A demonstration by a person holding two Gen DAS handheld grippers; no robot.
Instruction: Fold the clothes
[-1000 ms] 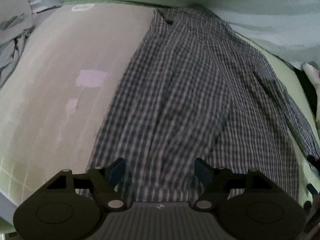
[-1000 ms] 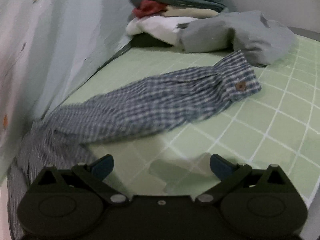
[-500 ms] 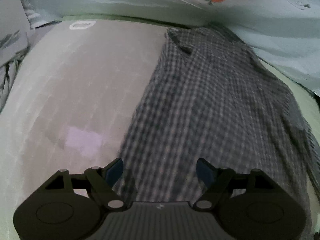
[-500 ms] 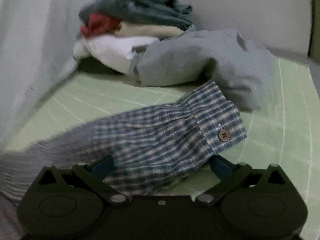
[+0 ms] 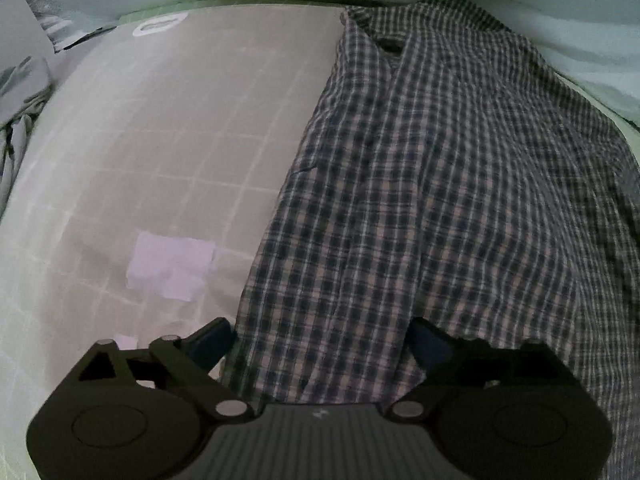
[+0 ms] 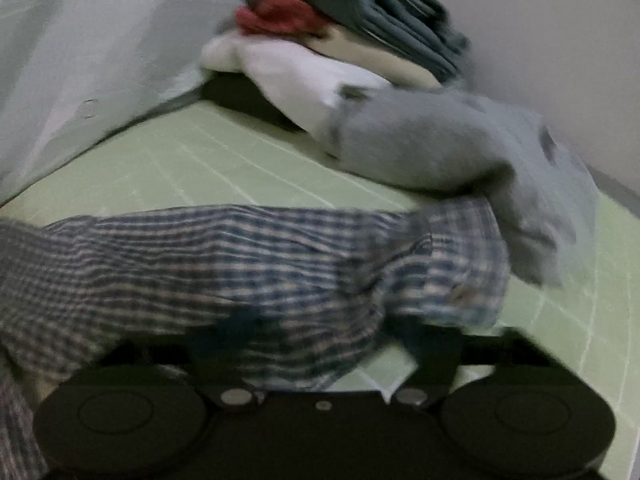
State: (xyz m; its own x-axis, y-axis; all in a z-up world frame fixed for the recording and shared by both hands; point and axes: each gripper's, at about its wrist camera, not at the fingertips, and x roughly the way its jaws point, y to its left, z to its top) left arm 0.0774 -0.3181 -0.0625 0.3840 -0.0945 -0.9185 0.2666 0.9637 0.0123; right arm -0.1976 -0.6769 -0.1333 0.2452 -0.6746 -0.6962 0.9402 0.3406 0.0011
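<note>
Plaid shirt [image 5: 420,200] lies flat on the green grid mat [image 6: 240,160], sleeve [image 6: 280,260] stretched toward the clothes pile [image 6: 360,60]. Thin, limp, light cloth; likely bunches, so grab seams or cuff. Right gripper [image 6: 324,336] closing on sleeve. Left gripper [image 5: 320,344] opening, straddling the hem, not gripping.

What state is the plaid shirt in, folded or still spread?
Spread, not folded. The plaid shirt lies open lengthwise on the green mat, collar at the far end; its sleeve stretches out sideways, bunching at the cuff.
</note>
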